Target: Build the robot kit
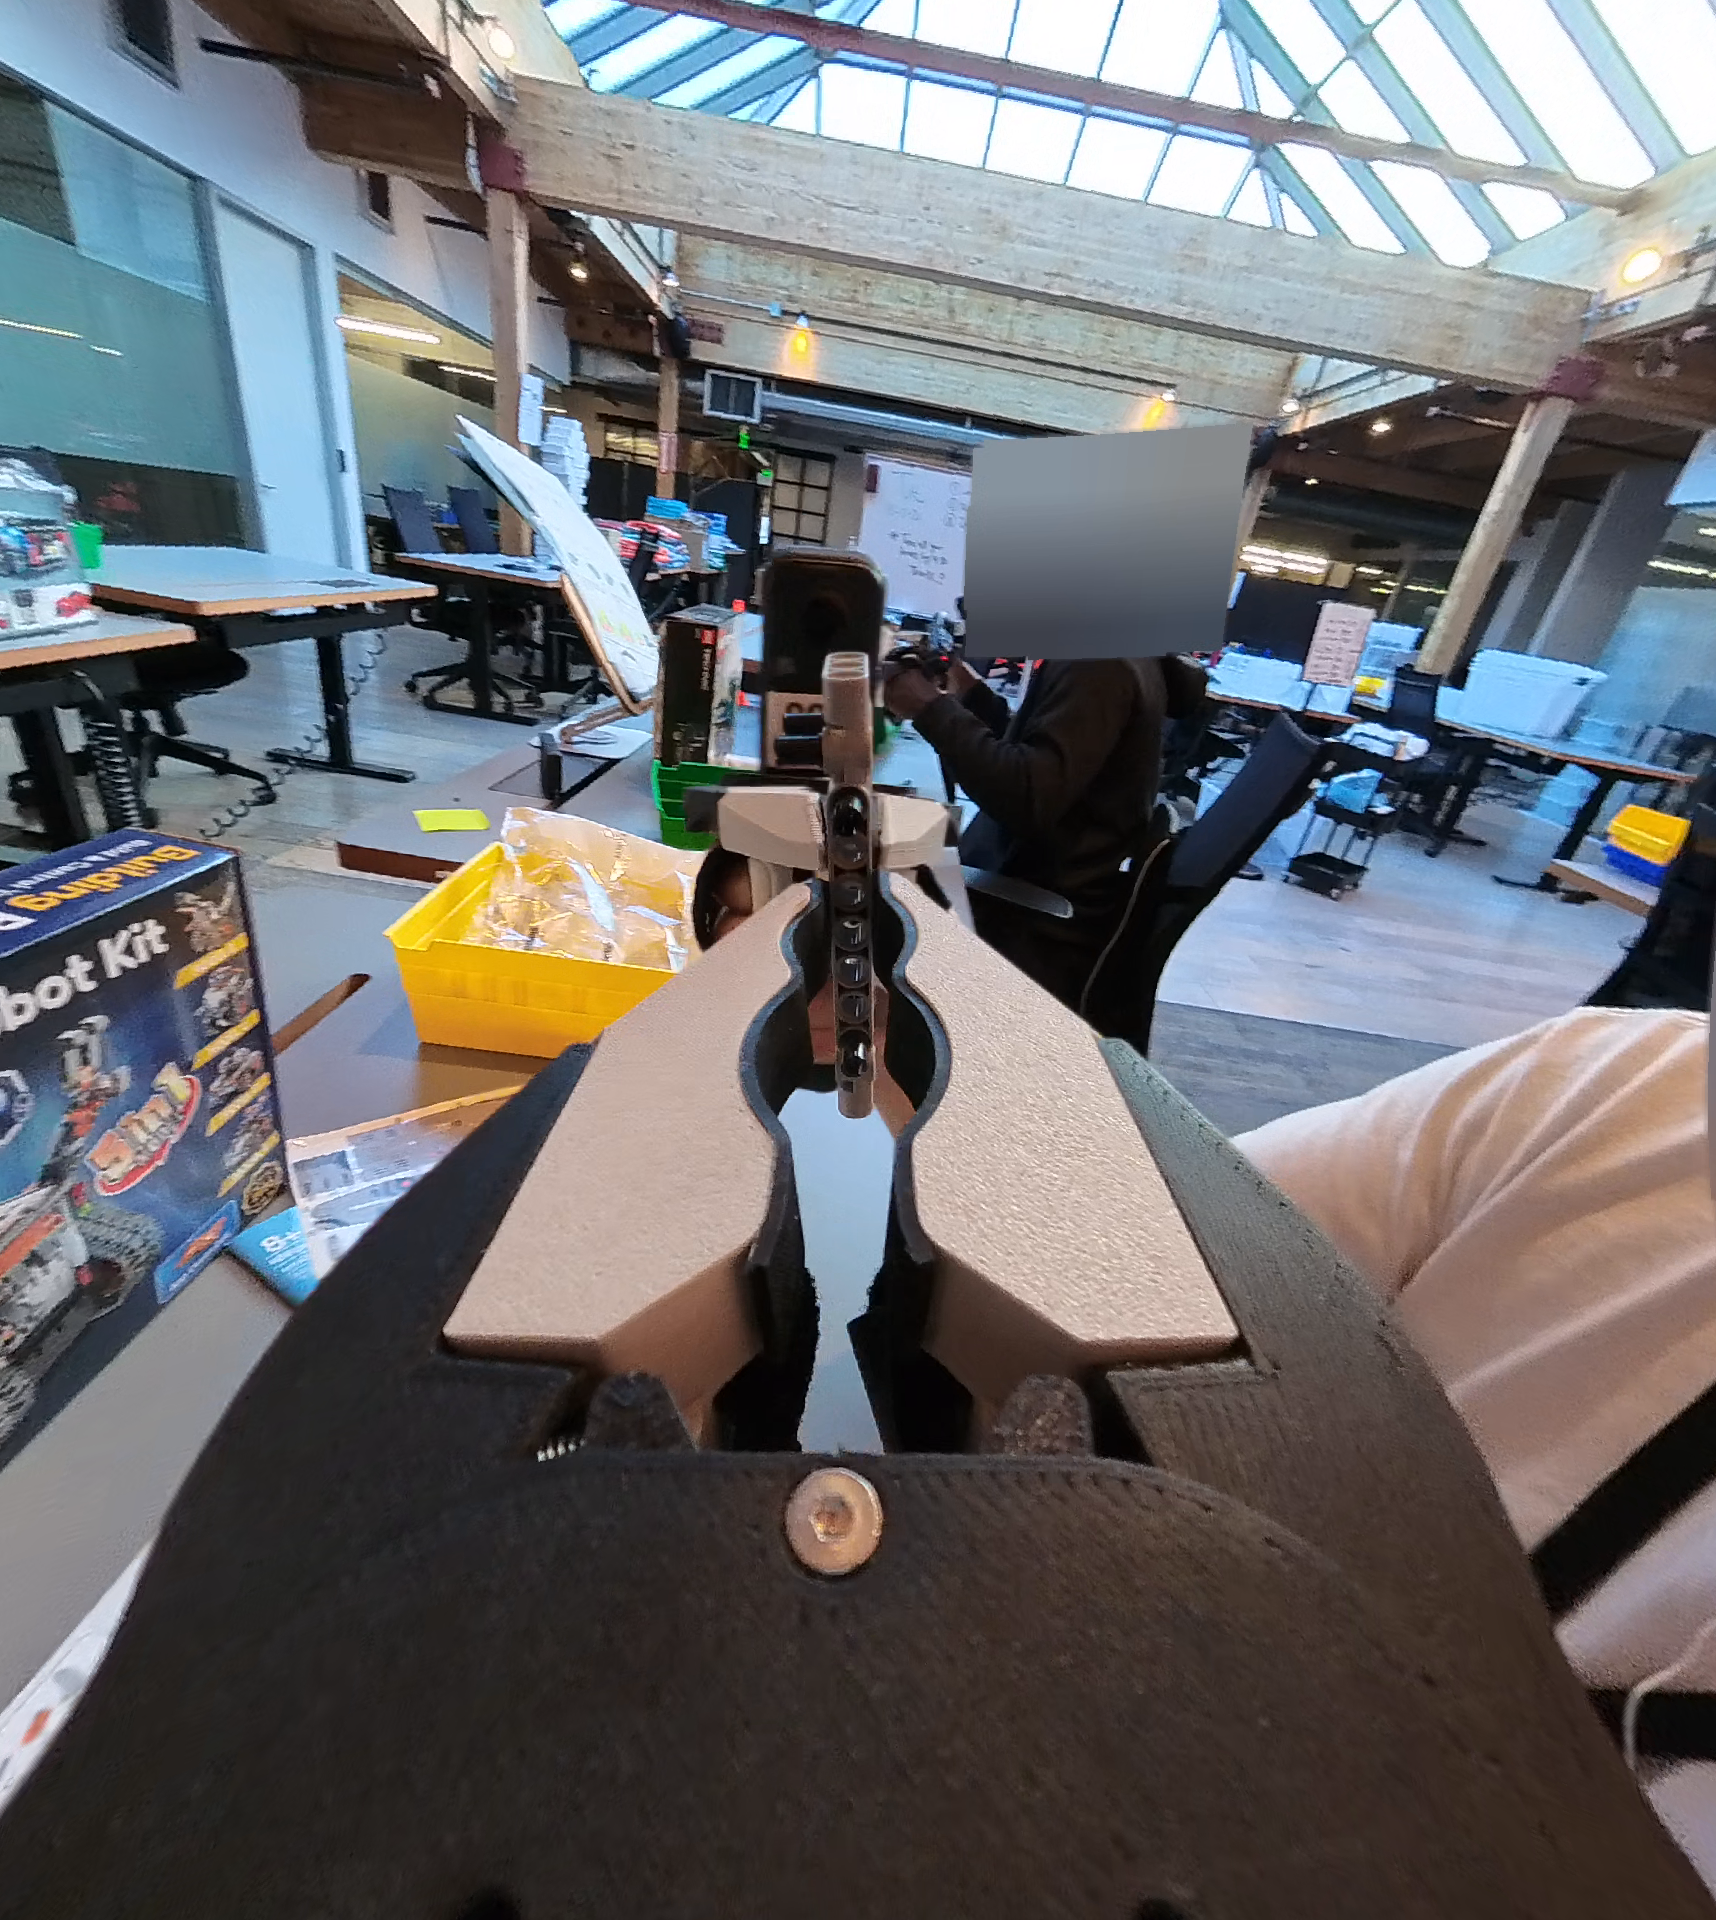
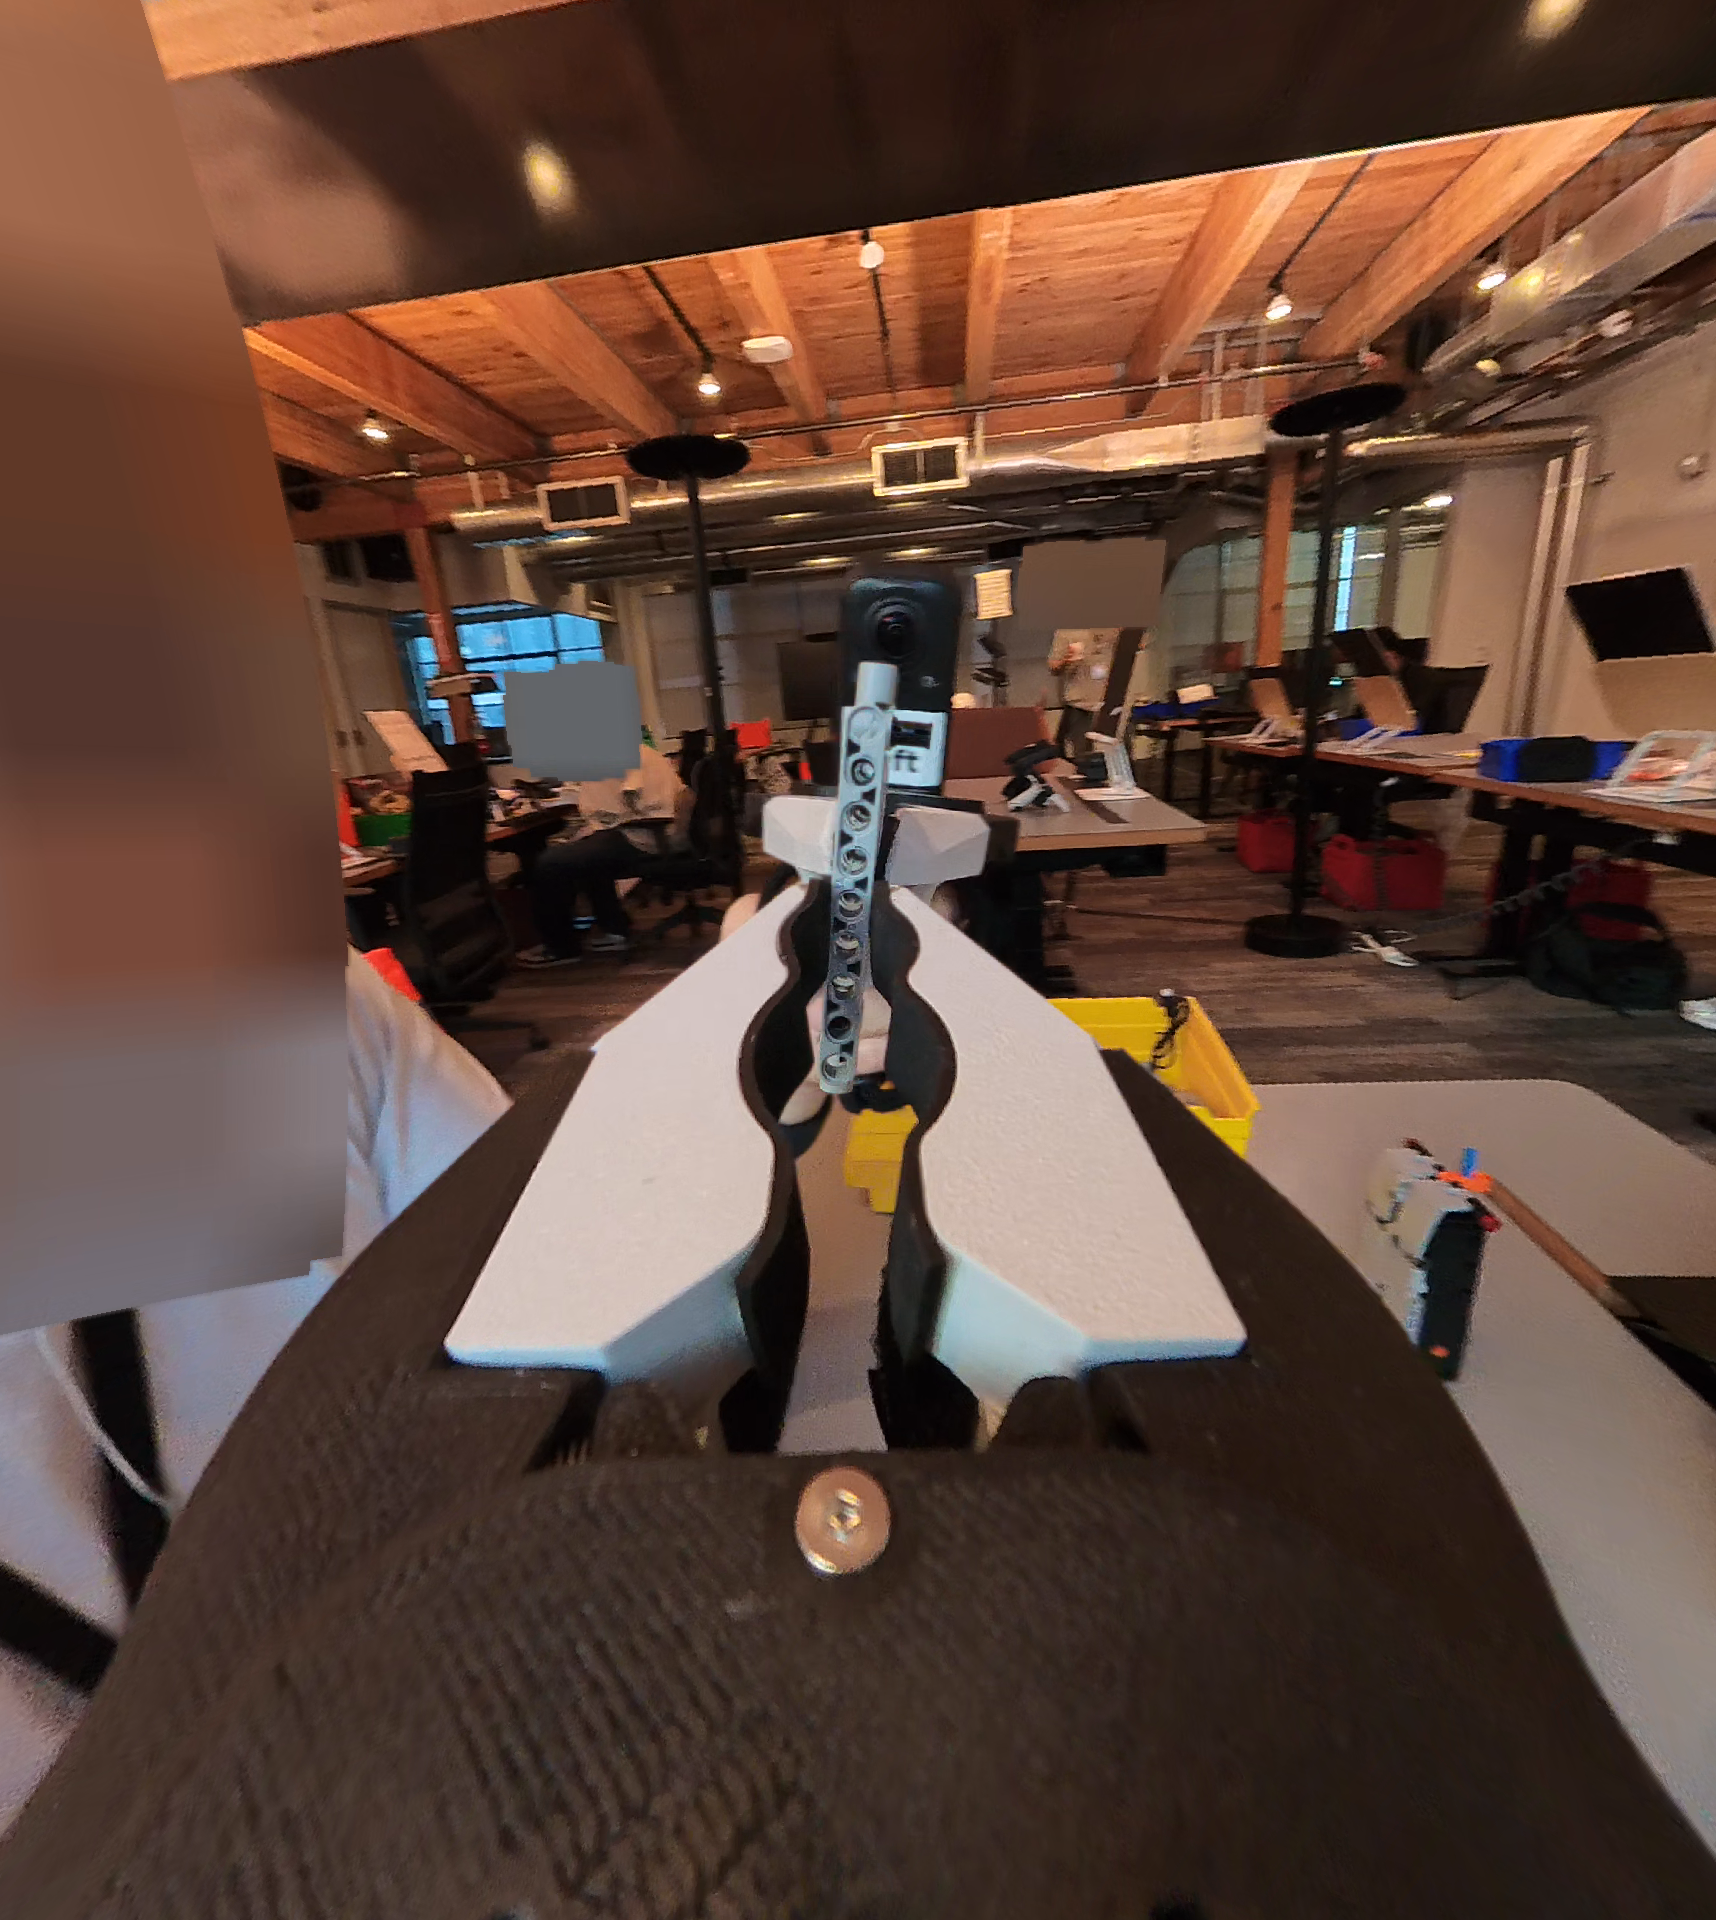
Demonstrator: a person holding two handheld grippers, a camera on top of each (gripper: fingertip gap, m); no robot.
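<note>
A long grey perforated beam [image 1: 851, 966] stands upright in the air between my two grippers, which face each other. My left gripper [image 1: 849, 896] is shut on the beam's lower part. The right gripper [image 1: 823, 826] shows beyond it, closed on the same beam higher up, with its camera behind. A grey connector [image 1: 849, 681] and black pins [image 1: 798, 744] sit at the beam's top. In the right wrist view my right gripper [image 2: 849, 906] is shut on the beam [image 2: 849, 914], and the left gripper [image 2: 880, 831] grips it from the far side.
A robot kit box [image 1: 75, 1091] stands left on the grey table [image 1: 54, 1455]. A yellow bin [image 1: 521, 987] holds plastic bags and also shows in the right wrist view [image 2: 1171, 1049]. A partly built model [image 2: 1436, 1257] stands at the right. A seated person [image 1: 1051, 758] is beyond.
</note>
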